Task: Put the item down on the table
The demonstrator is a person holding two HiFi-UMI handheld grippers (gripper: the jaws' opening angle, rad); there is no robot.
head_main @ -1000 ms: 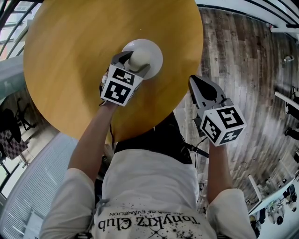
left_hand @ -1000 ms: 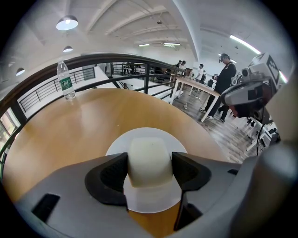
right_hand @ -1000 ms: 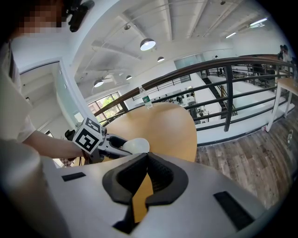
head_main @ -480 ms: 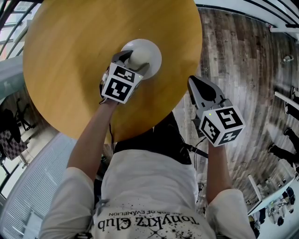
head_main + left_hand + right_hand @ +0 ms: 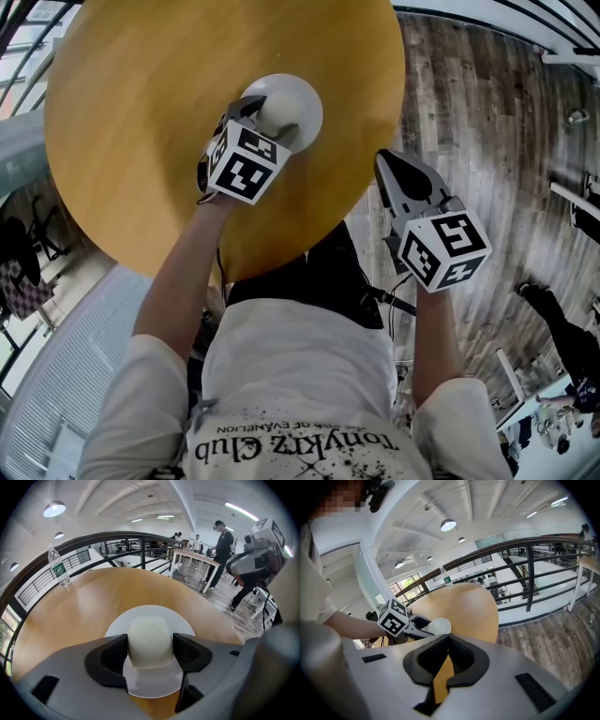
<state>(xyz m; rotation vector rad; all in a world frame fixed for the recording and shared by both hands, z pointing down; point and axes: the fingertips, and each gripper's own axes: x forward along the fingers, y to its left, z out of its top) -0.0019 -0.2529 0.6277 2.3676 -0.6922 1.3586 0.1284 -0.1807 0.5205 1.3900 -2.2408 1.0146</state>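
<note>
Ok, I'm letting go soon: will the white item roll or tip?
Probably neither: the white item has a wide flat disc, so it should sit steady on the table. It looks smooth and hard, so likely slippery in the left gripper and chippable.

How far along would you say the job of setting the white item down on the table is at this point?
Done: the white item is over the round wooden table. In hand: the left tongs are shut on its cream knob; I cannot tell whether its base touches the wood. Left: settle it, open the tongs and back away. The right tongs are shut, empty, beside the table's edge.
</note>
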